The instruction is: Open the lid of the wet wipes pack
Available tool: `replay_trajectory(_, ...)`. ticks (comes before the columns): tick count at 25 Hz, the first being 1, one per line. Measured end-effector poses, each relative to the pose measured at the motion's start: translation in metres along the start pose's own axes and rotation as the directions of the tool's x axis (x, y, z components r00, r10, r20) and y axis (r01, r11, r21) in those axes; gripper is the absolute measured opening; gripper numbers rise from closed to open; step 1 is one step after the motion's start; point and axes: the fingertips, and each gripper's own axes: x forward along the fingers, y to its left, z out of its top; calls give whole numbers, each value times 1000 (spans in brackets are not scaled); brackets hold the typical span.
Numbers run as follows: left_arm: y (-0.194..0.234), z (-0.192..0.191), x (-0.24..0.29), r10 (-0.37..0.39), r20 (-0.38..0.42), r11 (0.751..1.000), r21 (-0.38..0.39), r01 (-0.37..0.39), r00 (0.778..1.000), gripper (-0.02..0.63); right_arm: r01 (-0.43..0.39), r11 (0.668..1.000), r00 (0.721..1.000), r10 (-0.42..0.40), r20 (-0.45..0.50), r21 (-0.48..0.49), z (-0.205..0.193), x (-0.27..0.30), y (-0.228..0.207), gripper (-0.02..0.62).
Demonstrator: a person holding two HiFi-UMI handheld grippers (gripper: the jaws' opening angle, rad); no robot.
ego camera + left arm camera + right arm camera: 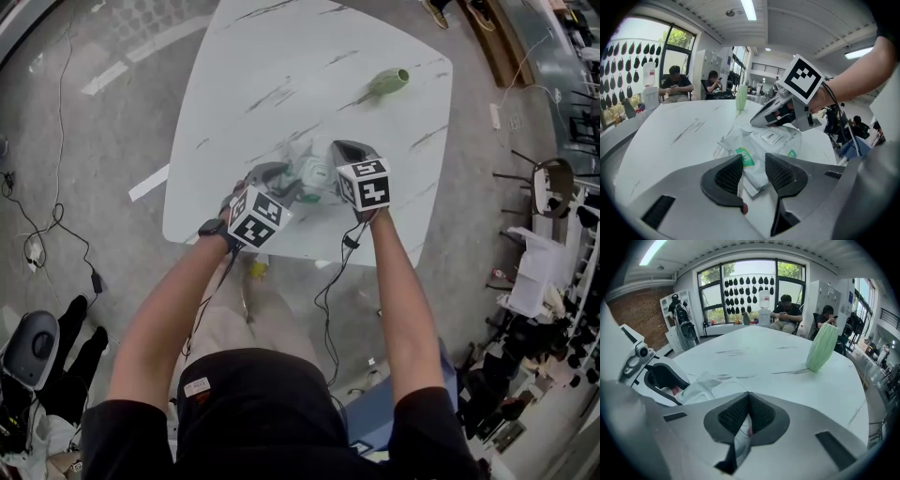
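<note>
Head view shows a white marbled desk (281,75), with a green vase (386,82) set well apart on its far side. The wet wipes pack (314,175) lies near the desk's near edge, between the two grippers.

The pack is judged to be a light, soft film pouch. It would probably crumple under pressure and slide on the smooth desk, so it has to be pinned while the lid is lifted. Its lid (771,137), marked OPEN, looks stiffer than the wrapper. The lid is best taken at its free lip rather than by the film around it.

The left gripper (753,165) is clamped on the pack's near end, and the folded wrapper with its green label fills the gap between the pads. The lid lies just beyond these jaws, on the pack's upper face.

The right gripper (749,404) is brought down at the pack's far side, just beside the lid. Its pads are pressed fully together. A thin white sliver shows in the slit below them. Whether that is pinched film, the lid's lip, or only the pack behind cannot be told.
</note>
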Motion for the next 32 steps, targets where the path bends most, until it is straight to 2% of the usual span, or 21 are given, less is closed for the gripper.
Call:
replay_trajectory(3,-1,-2,0,-2,-4,1000,-3,2,1000,170,-21,1000,1000,21,-15,15,-3,2,2,0)
replay_trajectory(6,1,-1,-1,-2,-5,1000,2,2,1000,170,-7,1000,1000,7,-5,26,-1,3,1,0)
replay_trajectory(9,1,-1,3,-17,-7,1000,-11,17,1000,170,38,999,999,-37,-17,17,0,3,-3,0)
replay_trajectory(11,-2,-6,2,-49,-10,998,-29,48,999,170,98,995,995,-98,-28,-23,-1,-11,1,0)
replay_trajectory(14,-4,-8,-11,-47,-3,998,-39,47,999,158,161,986,986,-158,46,-53,7,-63,15,0)
replay_trajectory(17,-13,12,-47,11,45,999,43,-12,999,140,179,984,979,-175,101,-25,-7,-133,36,0)
replay_trajectory(20,-29,40,-92,15,110,997,79,-24,994,135,284,959,949,-276,152,-28,-23,-193,53,0)
replay_trajectory(22,-37,61,-116,2,148,994,112,-19,989,132,324,944,923,-330,200,61,-20,-223,60,0)
replay_trajectory(24,-46,82,-138,-8,178,989,149,-19,984,124,324,931,904,-357,237,168,-16,-251,66,0)
replay_trajectory(28,-56,123,-178,4,249,984,169,-48,968,80,288,900,865,-391,314,326,-3,-298,78,0)
replay_trajectory(32,-70,150,-209,4,309,978,199,-69,951,57,244,878,836,-406,370,413,2,-333,84,0)
